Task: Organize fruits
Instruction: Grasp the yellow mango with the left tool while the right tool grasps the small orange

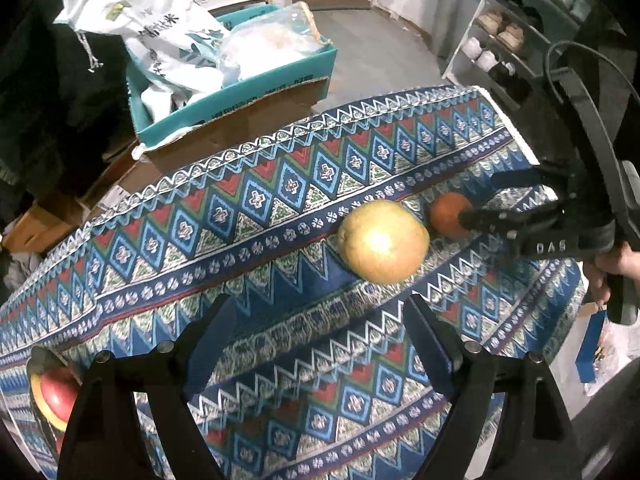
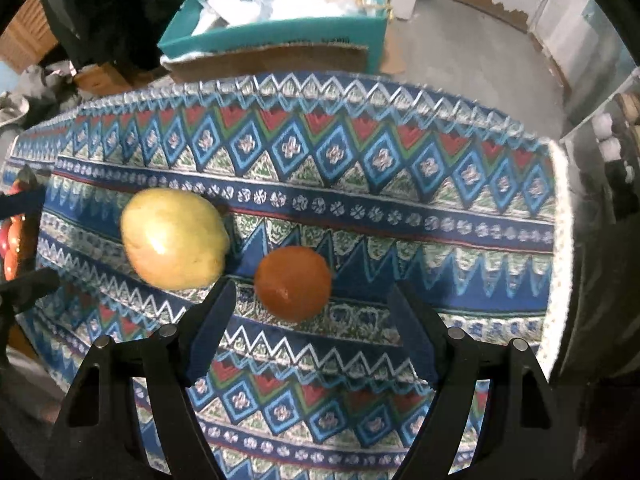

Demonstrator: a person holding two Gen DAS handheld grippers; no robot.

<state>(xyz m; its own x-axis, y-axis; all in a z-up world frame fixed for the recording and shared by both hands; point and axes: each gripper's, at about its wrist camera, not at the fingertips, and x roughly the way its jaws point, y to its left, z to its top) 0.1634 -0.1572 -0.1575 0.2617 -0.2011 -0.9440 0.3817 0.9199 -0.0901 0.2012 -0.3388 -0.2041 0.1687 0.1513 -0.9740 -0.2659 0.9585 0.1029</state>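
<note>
A yellow pear and an orange lie on a patterned tablecloth. My left gripper is open and empty, just short of the pear. My right gripper is open, its fingers either side of the near part of the orange, not closed on it. It also shows in the left wrist view, reaching in from the right at the orange. A red apple sits at the lower left edge. More red fruit shows at the far left.
A teal cardboard box stuffed with white bags stands beyond the table's far edge. A white shoe rack stands at the back right. Brown boxes and dark clutter lie at the left. The table edge drops at the right.
</note>
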